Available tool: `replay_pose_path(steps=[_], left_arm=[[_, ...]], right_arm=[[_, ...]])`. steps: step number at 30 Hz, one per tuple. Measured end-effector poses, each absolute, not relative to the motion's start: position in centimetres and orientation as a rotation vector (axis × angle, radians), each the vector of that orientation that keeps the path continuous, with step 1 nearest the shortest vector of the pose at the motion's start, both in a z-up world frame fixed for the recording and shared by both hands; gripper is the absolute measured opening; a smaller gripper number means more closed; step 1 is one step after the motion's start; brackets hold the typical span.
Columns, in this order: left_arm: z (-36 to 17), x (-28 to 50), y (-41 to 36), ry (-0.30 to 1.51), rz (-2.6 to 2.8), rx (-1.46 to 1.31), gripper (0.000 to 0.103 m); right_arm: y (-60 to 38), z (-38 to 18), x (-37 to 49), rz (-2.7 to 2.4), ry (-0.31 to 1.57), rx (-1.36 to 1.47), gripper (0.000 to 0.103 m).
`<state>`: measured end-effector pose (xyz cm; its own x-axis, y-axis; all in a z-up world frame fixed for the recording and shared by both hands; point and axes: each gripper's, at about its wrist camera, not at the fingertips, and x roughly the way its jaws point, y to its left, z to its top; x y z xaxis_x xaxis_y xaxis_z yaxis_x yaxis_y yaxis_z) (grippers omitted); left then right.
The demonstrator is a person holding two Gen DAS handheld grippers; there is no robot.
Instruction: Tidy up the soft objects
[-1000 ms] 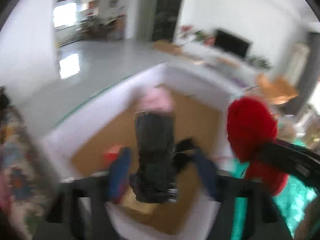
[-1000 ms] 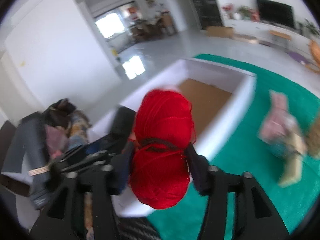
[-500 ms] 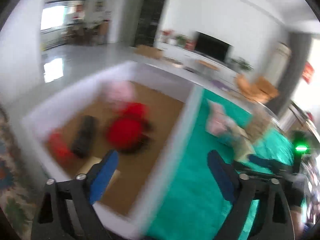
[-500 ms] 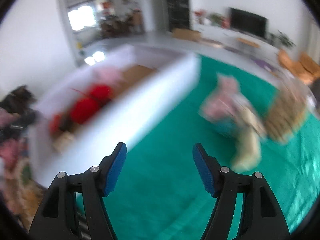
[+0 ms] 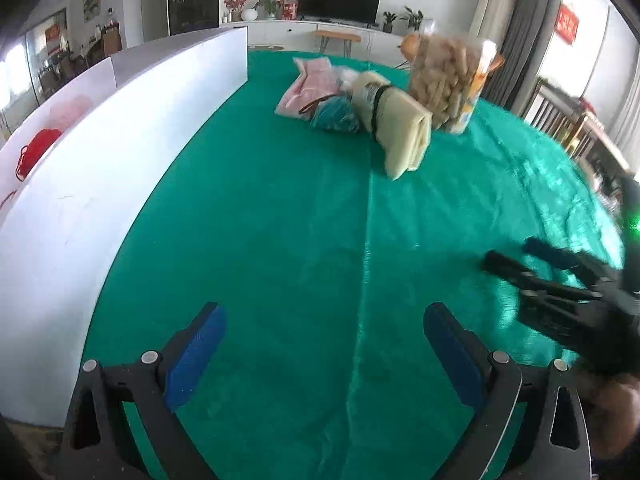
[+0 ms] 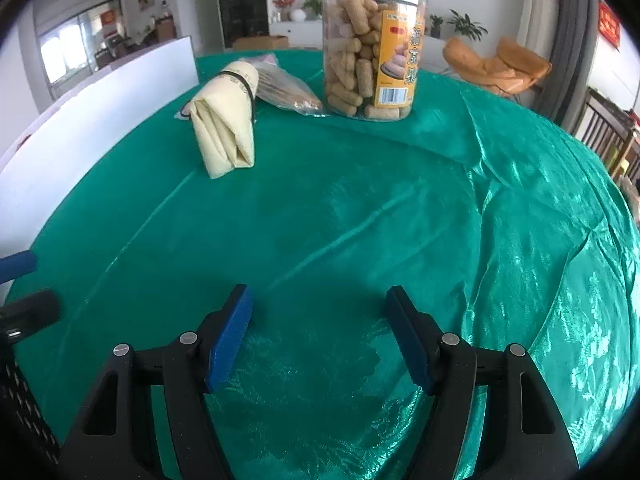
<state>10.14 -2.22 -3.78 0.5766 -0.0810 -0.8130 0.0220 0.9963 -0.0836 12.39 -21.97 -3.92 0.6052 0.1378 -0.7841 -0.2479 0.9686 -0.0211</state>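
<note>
Both grippers hang empty above a green tablecloth (image 6: 360, 200). The left gripper (image 5: 322, 342) is opening its jaws wide, nothing between them; the right gripper (image 6: 318, 326) is partly open. A folded cream cloth (image 6: 228, 120), bound by a black band, lies well ahead, beside a snack jar (image 6: 370, 46), likely awaiting pickup. The white box (image 5: 120, 152), left of the cloth, holds red yarn (image 5: 38, 148).
</note>
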Motion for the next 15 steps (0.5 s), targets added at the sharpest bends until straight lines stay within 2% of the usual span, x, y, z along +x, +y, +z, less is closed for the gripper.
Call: replay_pose_path(steps=[7,15], left_arm=[[-6.2,10.1,-1.5,0.967,-0.037,-0.055,0.099],[-6.5,9.8,-1.8,0.957,-0.016,0.0,0.099]], right_arm=[[-21.5,-4.7,12.5,0.226,0.899,-0.143,0.076],[-21.4,-4.9,12.9,0.219,0.898,-0.146,0.078]])
